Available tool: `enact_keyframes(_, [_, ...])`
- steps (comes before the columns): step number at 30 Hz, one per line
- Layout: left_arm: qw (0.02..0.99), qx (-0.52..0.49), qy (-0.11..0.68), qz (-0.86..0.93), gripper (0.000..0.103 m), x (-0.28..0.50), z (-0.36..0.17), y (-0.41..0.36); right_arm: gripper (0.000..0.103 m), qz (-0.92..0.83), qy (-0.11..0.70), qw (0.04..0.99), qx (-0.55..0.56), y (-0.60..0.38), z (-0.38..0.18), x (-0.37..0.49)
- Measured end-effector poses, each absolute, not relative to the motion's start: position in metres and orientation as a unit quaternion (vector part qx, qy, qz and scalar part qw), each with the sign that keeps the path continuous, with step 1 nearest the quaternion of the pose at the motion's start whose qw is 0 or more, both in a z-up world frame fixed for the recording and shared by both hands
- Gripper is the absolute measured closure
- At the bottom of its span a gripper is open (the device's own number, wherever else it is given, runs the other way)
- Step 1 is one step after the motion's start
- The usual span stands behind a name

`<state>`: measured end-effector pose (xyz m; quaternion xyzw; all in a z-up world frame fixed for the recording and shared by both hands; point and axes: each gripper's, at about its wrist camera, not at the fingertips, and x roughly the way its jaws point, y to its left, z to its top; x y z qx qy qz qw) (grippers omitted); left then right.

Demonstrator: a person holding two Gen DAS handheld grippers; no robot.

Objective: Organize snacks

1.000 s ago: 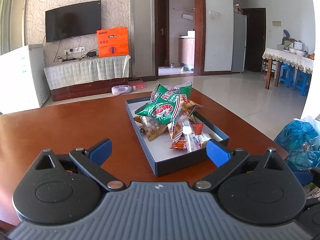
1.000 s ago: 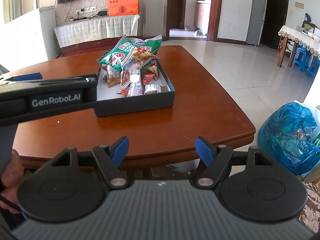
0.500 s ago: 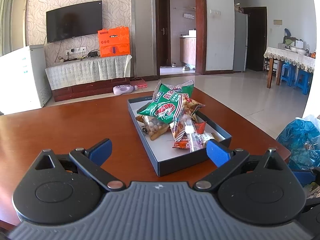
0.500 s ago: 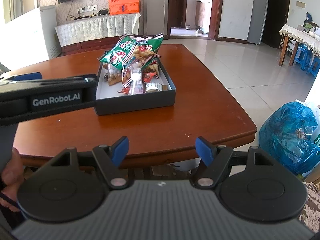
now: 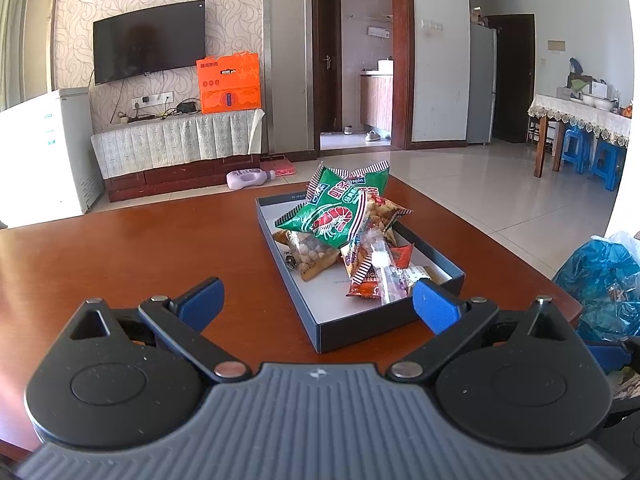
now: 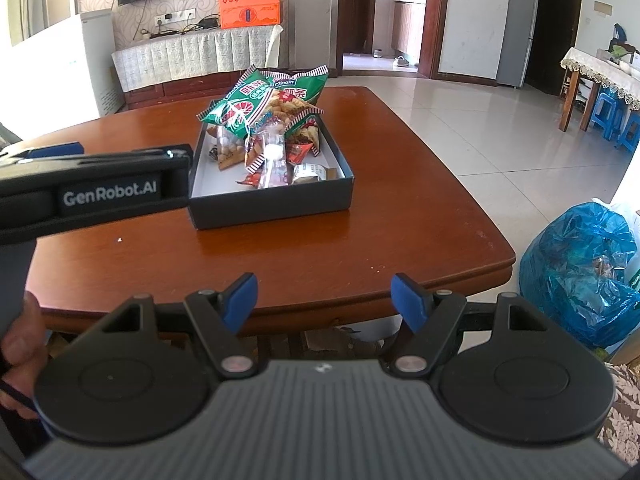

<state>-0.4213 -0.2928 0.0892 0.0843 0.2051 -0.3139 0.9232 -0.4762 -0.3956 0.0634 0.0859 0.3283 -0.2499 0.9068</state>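
A dark shallow box (image 5: 360, 326) (image 6: 272, 206) sits on the brown wooden table (image 5: 120, 256) (image 6: 360, 236). It holds a pile of snack packets topped by a green shrimp-chip bag (image 5: 336, 212) (image 6: 256, 100), with a peanut bag (image 5: 312, 252) and small red packets (image 5: 368, 280) below. My left gripper (image 5: 318, 300) is open and empty, just short of the box's near edge. My right gripper (image 6: 324, 300) is open and empty, back at the table's near edge. The left gripper's body (image 6: 96, 196) shows in the right wrist view, left of the box.
A blue plastic bag (image 6: 580, 272) (image 5: 604, 284) stands on the floor right of the table. Behind the table are a TV cabinet (image 5: 176, 148), an orange box (image 5: 229, 82) and a white appliance (image 5: 44, 152). A dining table with blue stools (image 5: 580, 152) is far right.
Both views have shifted slightly, with the box a touch lower and to the right in frame. Both grippers stay open and empty.
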Motion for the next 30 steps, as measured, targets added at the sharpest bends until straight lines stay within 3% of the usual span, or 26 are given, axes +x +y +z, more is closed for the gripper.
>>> enact_keyframes(30, [0.920, 0.089, 0.202, -0.323, 0.001, -0.4244, 0.0826, -0.2968, 0.027, -0.248, 0.330, 0.907, 0.086, -0.3950, 0.0626, -0.4765])
